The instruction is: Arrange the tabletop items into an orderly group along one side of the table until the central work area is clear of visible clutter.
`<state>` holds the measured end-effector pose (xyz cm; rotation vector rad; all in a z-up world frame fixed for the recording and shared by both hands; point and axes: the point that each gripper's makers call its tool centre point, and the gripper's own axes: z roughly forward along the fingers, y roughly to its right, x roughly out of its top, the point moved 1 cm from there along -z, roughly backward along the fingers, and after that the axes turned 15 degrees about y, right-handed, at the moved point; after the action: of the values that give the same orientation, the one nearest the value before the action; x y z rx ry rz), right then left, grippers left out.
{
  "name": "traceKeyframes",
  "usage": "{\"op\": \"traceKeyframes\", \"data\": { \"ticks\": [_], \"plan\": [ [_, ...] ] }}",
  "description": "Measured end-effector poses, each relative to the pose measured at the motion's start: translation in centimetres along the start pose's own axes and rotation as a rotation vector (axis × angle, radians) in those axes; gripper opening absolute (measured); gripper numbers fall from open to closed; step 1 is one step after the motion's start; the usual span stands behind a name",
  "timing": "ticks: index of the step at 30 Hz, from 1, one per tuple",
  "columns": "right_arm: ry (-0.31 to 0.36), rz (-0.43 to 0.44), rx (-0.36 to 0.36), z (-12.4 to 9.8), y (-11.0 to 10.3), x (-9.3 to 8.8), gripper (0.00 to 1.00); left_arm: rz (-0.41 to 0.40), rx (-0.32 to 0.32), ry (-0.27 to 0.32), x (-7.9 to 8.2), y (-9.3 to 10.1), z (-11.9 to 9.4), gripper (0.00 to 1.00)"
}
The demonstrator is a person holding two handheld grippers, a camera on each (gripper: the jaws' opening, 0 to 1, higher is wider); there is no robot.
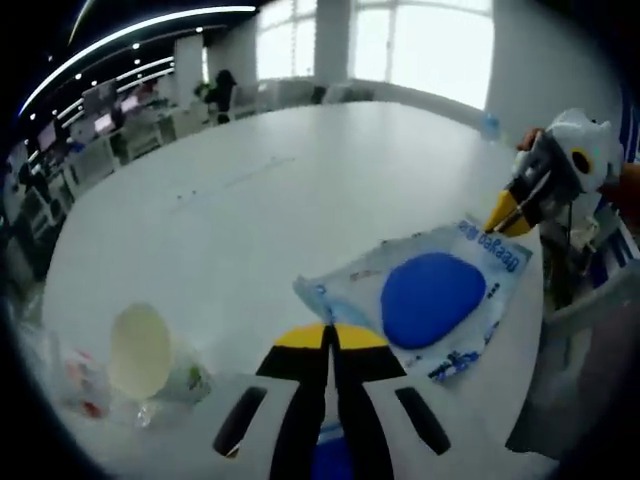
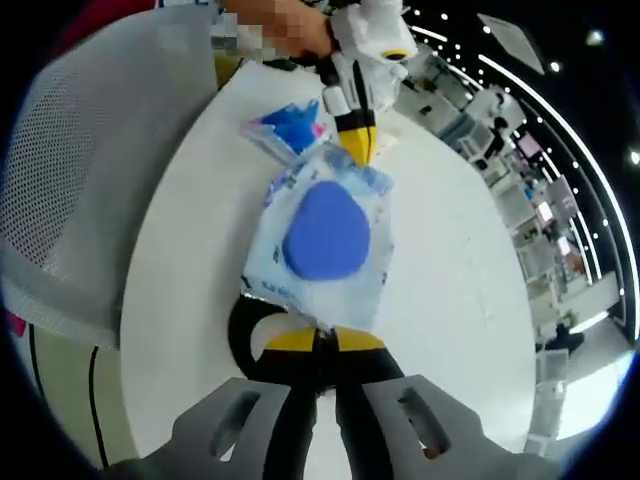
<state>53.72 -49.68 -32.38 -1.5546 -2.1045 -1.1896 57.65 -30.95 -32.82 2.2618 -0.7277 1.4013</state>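
A clear plastic bag (image 1: 430, 300) (image 2: 325, 235) with blue print and a blue oval pad inside lies flat near the edge of the white table (image 1: 260, 200) (image 2: 450, 270). In the left gripper view my left gripper (image 1: 330, 335) has its yellow-tipped jaws pressed together on the bag's near edge. It enters the right gripper view from the top as the left gripper (image 2: 358, 145). At the opposite end my right gripper (image 2: 322, 338) is shut on the bag's edge, and it also appears as the right gripper (image 1: 505, 215). A second, smaller blue packet (image 2: 290, 125) (image 1: 330, 462) lies under the left gripper.
A pale round cup (image 1: 140, 350) lies on its side at the table's near left, with small clear wrappers (image 1: 80, 380) beside it. A grey mesh chair (image 2: 80, 180) stands against the table edge. Office desks (image 1: 110, 120) fill the background.
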Motion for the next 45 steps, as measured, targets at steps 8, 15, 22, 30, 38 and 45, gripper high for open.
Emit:
{"op": "traceKeyframes", "data": {
  "ticks": [8,15,22,30,38,45],
  "plan": [
    [-0.006,0.027,-0.040,0.4,0.7,-1.5,0.05,-0.011,0.016,-0.011,-1.3,0.3,0.1,0.00],
    [-0.012,0.043,-0.034,1.0,-0.1,-2.3,0.06,-0.032,0.058,-0.021,-2.7,0.7,0.1,0.00],
    [-0.009,0.071,-0.054,1.0,0.0,-2.3,0.08,-0.061,0.088,-0.006,-3.2,0.6,0.1,0.00],
    [-0.015,0.107,-0.074,1.1,0.2,-2.3,0.13,-0.075,0.123,0.008,-3.6,0.2,-0.2,0.00],
    [-0.012,0.230,-0.195,-1.0,1.8,-2.8,0.17,-0.080,0.132,0.019,-3.6,0.0,-0.3,0.00],
    [0.076,0.492,-0.302,-2.0,2.2,-1.6,0.22,-0.080,0.135,0.023,-3.6,0.0,-0.2,0.00]
  ]
}}
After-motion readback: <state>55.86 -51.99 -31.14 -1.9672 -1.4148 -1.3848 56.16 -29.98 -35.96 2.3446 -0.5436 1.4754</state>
